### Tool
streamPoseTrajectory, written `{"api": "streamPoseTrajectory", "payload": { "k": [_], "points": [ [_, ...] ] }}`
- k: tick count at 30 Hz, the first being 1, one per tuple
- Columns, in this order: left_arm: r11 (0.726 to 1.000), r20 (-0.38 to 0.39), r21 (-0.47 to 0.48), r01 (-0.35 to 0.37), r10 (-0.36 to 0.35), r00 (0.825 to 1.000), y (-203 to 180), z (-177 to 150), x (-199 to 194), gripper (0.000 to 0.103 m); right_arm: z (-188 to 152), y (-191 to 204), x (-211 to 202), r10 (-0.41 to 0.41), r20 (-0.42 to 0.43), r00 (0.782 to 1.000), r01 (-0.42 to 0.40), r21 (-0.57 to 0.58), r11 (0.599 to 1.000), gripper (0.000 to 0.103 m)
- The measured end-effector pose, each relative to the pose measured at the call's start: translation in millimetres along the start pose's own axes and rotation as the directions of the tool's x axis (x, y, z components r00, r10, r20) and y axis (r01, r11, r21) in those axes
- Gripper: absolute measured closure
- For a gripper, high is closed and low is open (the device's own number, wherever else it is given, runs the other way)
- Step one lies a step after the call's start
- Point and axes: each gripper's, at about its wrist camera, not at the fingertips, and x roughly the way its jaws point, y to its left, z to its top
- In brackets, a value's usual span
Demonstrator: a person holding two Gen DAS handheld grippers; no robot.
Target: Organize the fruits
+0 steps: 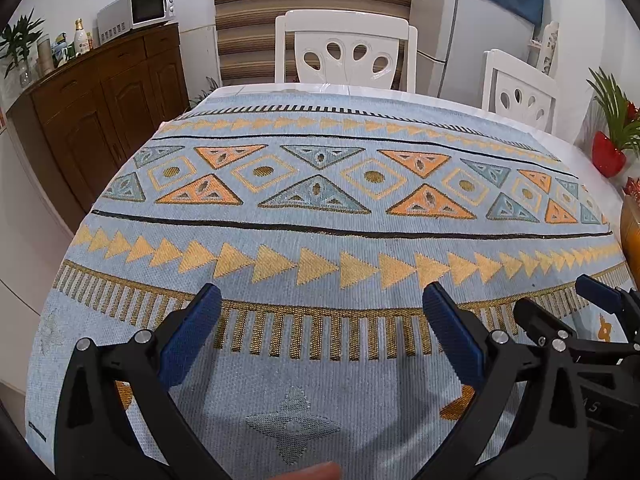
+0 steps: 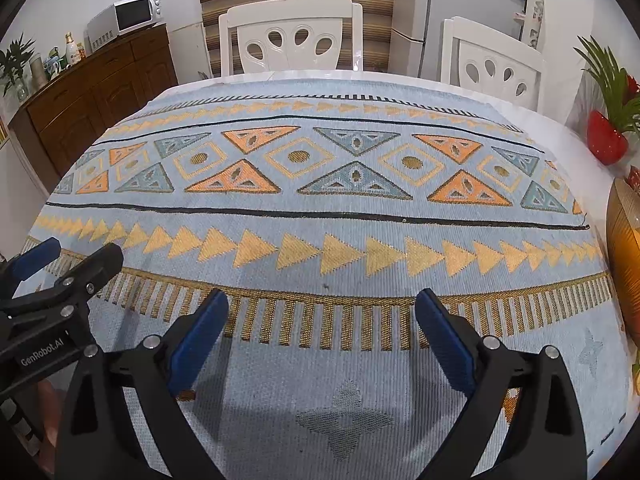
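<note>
The right gripper (image 2: 322, 316) hangs with blue-padded jaws spread wide over a light-blue woven patterned tablecloth (image 2: 320, 216), holding nothing.

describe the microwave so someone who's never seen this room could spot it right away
Start at the long dark wooden sideboard against the left wall, beyond the patterned table. The microwave sits on top at its far end, by the striped blind. It is a white box with a dark door window, far bigger than the bottles and jars further along the sideboard.
</note>
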Motion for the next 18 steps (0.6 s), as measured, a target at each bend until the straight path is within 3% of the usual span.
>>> {"api": "streamPoseTrajectory", "payload": {
  "k": [18],
  "points": [
    [1.000, -0.013, 0.002, 0.005, -0.005, 1.000, -0.6, -0.2, 2.9, 0.003, -0.8, -3.2, 2.1, 0.007, -0.011, 1.000, -0.006, 0.010, 1.000, 0.007]
  ]
}}
